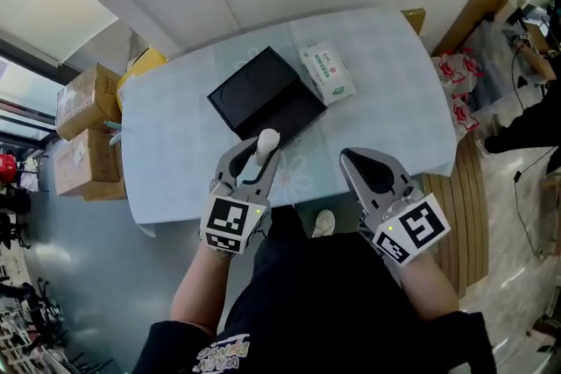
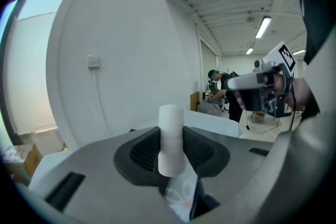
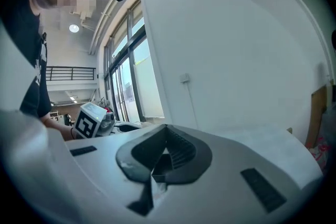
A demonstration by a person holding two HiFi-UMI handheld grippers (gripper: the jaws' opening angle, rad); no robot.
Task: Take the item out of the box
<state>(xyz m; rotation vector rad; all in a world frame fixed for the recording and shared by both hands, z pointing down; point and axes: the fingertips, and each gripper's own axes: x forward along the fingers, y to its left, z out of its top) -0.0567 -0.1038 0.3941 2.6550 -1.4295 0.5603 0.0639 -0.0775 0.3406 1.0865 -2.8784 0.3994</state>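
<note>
Left tool [image 1: 261, 151] is clamped on a white cylinder [image 1: 267, 141]. In the left gripper view both pads press its sides, and the cylinder [image 2: 170, 136] stands upright between them, sticking out above and below the jaws. The cylinder is out of the black box [image 1: 267, 96] and held off the counter [image 1: 175, 144]. In the head view it sits at 6 o'clock from the box, its top end just by the box's near corner. The box lies open near counter centre, turned diagonal to the counter edges. A pack of wipes [image 1: 327, 72] lies flat at 2 o'clock from the box, just beside it, green print facing up. Right tool [image 1: 364, 162] is at 3 o'clock from the left tool, over the counter's near edge and well apart from the box. The right gripper view shows its jaws [image 3: 165, 150] together with nothing held. Both tools point roughly level, toward the white wall past the counter. The counter has a pale cloth that hangs over the edges. Cardboard boxes [image 1: 86, 98] are stacked on the floor at 9 o'clock from the counter. A shoe [image 1: 323, 223] shows on the floor between the two tools, below the counter edge. In the left gripper view, people are working in the background at 2 o'clock, too small to tell more.
</note>
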